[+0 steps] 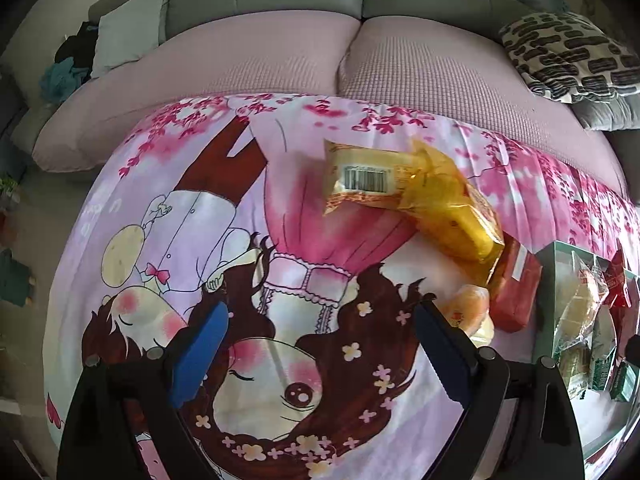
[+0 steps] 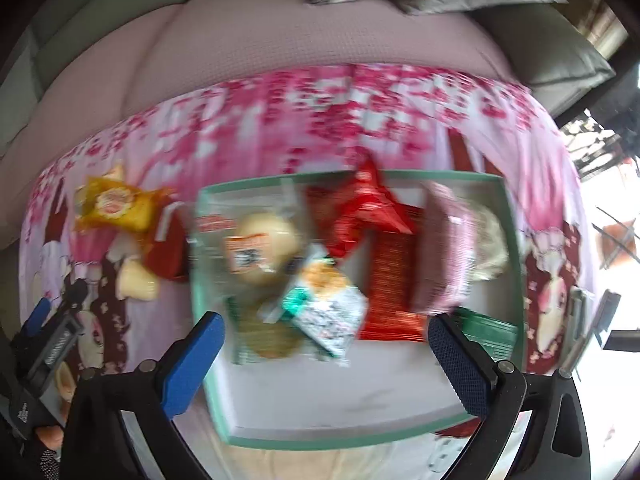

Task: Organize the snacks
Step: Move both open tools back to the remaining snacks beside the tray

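My left gripper point(image 1: 320, 344) hangs open over the cartoon-print cloth point(image 1: 240, 240), with nothing between its blue pads. Beyond it lie two yellow snack packets point(image 1: 376, 176), a red packet point(image 1: 516, 288) and a wrapped bun point(image 1: 470, 308). My right gripper point(image 2: 326, 360) is open and empty above a mint-green box point(image 2: 360, 436). Inside the box are a wrapped bun point(image 2: 260, 248), red packets point(image 2: 360, 208), a pink packet point(image 2: 444, 248) and a green-and-white packet point(image 2: 328, 312). The same box point(image 1: 546, 264) shows at the right edge of the left wrist view.
A pink-covered sofa point(image 1: 280, 60) with a black-and-white patterned cushion point(image 1: 568, 52) runs along the far side of the cloth. In the blurred right wrist view, a yellow packet point(image 2: 116, 204) and a red packet point(image 2: 168, 244) lie left of the box. The left gripper's fingers point(image 2: 40, 314) show at the left edge.
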`<move>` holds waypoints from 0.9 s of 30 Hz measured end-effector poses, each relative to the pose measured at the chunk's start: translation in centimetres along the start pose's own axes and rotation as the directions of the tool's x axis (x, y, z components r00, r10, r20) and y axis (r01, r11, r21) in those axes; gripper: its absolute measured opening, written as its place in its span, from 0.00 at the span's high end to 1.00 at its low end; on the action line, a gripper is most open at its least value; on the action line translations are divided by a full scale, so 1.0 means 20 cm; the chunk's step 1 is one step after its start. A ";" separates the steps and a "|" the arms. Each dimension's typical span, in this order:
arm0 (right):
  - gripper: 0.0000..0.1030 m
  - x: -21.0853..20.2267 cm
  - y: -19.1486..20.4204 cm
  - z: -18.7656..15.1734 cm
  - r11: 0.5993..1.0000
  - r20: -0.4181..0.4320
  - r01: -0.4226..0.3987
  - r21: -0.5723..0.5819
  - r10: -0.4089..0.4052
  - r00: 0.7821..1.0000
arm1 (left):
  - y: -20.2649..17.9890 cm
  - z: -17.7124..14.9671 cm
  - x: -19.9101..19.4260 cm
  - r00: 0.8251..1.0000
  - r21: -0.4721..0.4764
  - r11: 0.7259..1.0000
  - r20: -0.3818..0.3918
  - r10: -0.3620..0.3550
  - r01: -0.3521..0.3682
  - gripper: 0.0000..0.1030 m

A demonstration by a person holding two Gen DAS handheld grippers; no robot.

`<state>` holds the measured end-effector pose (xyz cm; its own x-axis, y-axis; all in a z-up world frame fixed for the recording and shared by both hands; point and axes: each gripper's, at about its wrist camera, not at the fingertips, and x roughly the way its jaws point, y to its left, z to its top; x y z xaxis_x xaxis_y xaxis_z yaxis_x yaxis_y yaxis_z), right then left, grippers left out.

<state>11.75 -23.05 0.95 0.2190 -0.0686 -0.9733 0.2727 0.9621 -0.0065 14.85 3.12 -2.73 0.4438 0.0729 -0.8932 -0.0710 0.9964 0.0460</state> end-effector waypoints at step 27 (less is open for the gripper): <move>0.00 0.12 0.02 0.07 0.999 -0.027 -0.004 0.047 0.005 1.000 | -0.25 0.02 0.06 0.977 0.087 0.974 -0.053 -0.207 0.211 0.09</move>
<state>13.76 -23.17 -1.15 0.1948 -0.0562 -0.9792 0.3156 0.9489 0.0084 16.00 -1.84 -3.87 0.4006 -0.1371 -0.9059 0.1017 0.9893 -0.1047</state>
